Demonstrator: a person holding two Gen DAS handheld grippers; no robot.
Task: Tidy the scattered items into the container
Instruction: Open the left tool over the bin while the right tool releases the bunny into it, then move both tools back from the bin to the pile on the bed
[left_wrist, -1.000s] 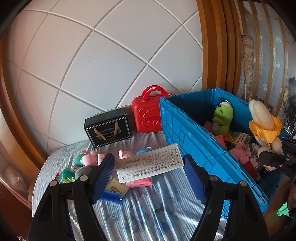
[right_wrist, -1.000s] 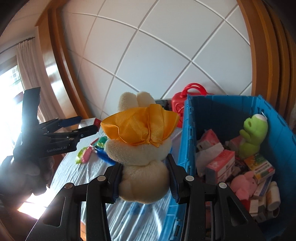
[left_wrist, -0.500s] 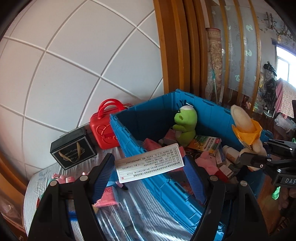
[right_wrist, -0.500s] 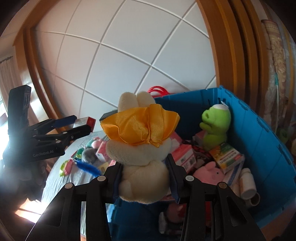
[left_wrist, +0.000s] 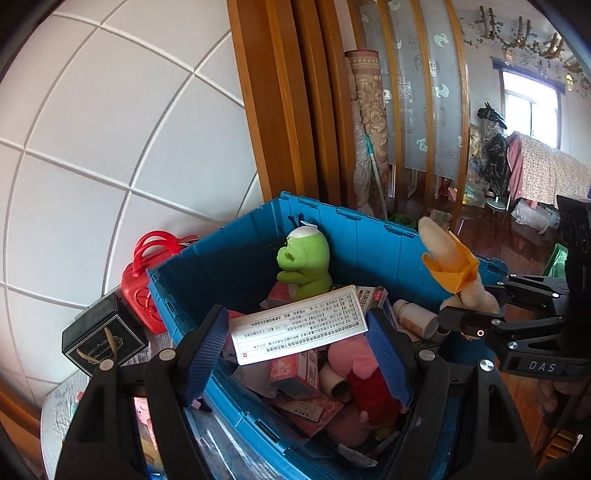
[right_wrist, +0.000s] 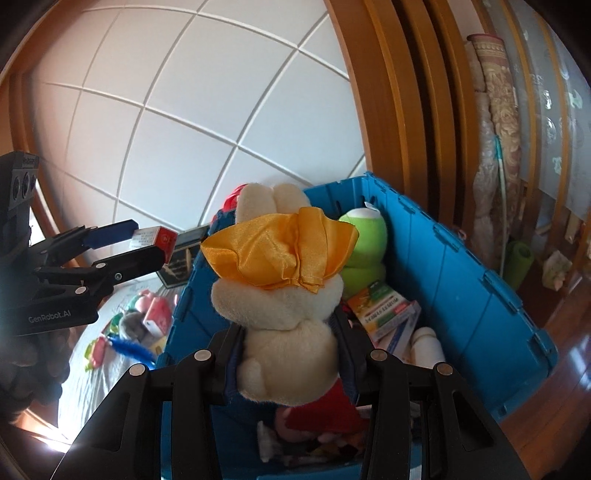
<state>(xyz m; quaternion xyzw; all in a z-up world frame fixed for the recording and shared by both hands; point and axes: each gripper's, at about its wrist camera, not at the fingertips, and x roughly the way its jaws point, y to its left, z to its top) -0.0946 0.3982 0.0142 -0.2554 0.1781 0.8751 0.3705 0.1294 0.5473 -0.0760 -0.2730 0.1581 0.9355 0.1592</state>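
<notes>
Both grippers over blue crate (left_wrist: 373, 236): left gripper (left_wrist: 297, 328) clenched on white printed box (left_wrist: 299, 325); right gripper (right_wrist: 290, 347) gripping cream plush rabbit (right_wrist: 284, 317).

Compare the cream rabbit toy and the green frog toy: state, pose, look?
The rabbit toy is clamped in the right claw above the blue bin; the frog toy sits loose inside the bin, against its far wall. The rabbit is cream with an orange cloth tied over its head; the frog is bright green with a white cap. In the right wrist view the rabbit shows its back. Both are upright plush toys.
</notes>
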